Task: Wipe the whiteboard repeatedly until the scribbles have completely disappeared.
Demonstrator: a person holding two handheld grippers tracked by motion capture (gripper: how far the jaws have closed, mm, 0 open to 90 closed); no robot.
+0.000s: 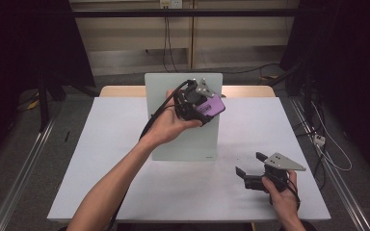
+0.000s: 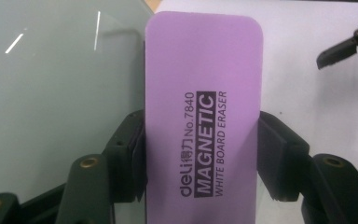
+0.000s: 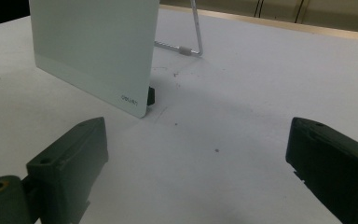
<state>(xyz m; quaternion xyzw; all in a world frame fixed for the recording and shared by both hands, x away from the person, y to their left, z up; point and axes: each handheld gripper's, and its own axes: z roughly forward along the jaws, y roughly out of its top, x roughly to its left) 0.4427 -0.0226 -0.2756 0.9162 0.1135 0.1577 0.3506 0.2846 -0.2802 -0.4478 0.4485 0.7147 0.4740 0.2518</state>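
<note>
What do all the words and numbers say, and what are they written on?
"deli" with two Chinese characters after it and "No.7840": on the purple eraser, held in the left gripper.
"MAGNETIC": on the same eraser, pale letters in a dark box.
"WHITE BOARD ERASER": on the same eraser, beside that box.
Small grey brand mark, probably "deli", too blurred to be sure: bottom corner of the glass board.

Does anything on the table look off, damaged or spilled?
Nothing stands out. The glass board stands propped on its stand, the purple eraser sits squarely in the left gripper, and only a few tiny dark specks mark the table.
</note>
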